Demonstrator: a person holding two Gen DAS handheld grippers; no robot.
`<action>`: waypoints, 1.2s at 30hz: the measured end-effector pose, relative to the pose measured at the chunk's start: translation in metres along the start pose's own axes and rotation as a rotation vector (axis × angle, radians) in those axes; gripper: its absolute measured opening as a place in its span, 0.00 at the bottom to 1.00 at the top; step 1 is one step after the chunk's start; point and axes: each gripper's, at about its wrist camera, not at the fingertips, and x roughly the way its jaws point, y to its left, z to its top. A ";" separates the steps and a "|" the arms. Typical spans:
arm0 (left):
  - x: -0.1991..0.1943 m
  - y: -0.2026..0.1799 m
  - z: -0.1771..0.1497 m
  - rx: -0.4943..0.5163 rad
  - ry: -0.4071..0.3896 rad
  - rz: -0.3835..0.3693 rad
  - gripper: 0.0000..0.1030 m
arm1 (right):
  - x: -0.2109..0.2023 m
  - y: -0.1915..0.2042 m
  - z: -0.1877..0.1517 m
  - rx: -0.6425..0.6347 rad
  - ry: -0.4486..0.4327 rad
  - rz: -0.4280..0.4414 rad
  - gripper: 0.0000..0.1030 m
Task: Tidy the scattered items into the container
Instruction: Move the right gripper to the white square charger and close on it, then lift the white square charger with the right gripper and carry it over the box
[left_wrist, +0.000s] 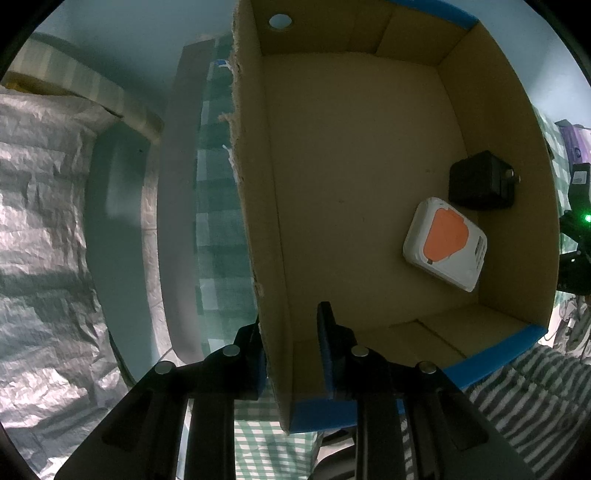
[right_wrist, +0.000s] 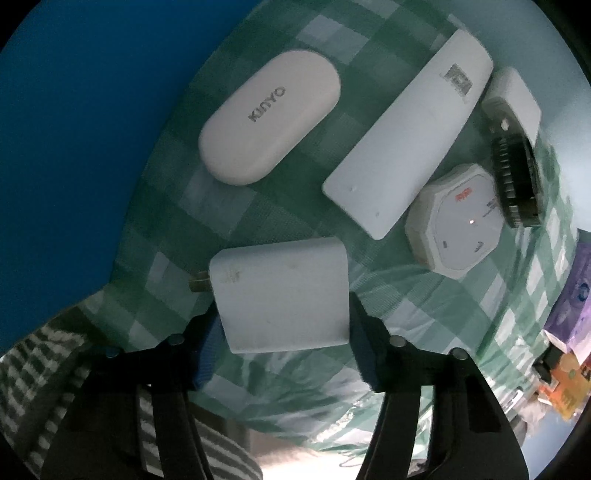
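Note:
The cardboard box (left_wrist: 369, 155) with blue tape on its rim fills the left wrist view. Inside lie a black adapter (left_wrist: 480, 181) and a white pack with an orange label (left_wrist: 445, 243). My left gripper (left_wrist: 291, 347) straddles the box's near wall, one finger outside, one inside, gripping it. My right gripper (right_wrist: 282, 332) is closed on a white plug adapter (right_wrist: 284, 295) just above the checked cloth. Beyond it lie a white KINYO case (right_wrist: 269, 114), a long white device (right_wrist: 406, 147), an octagonal white device (right_wrist: 454, 221), a small white charger (right_wrist: 513, 99) and a black ribbed part (right_wrist: 517, 181).
The green checked tablecloth (right_wrist: 332, 55) covers the table. The box's blue-taped side (right_wrist: 74, 129) rises at the left of the right wrist view. Purple and orange packages (right_wrist: 569, 325) sit at the far right. Crinkled silver sheeting (left_wrist: 40, 221) lies left of the box.

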 end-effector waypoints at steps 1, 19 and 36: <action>0.000 0.000 0.000 0.001 0.000 0.001 0.23 | 0.000 0.001 0.000 0.005 -0.003 0.002 0.58; 0.002 -0.002 -0.003 0.006 -0.002 0.008 0.23 | -0.044 -0.014 -0.008 0.047 -0.085 0.051 0.56; 0.000 -0.002 -0.002 0.008 -0.002 0.009 0.23 | -0.141 -0.012 -0.020 -0.027 -0.227 0.083 0.56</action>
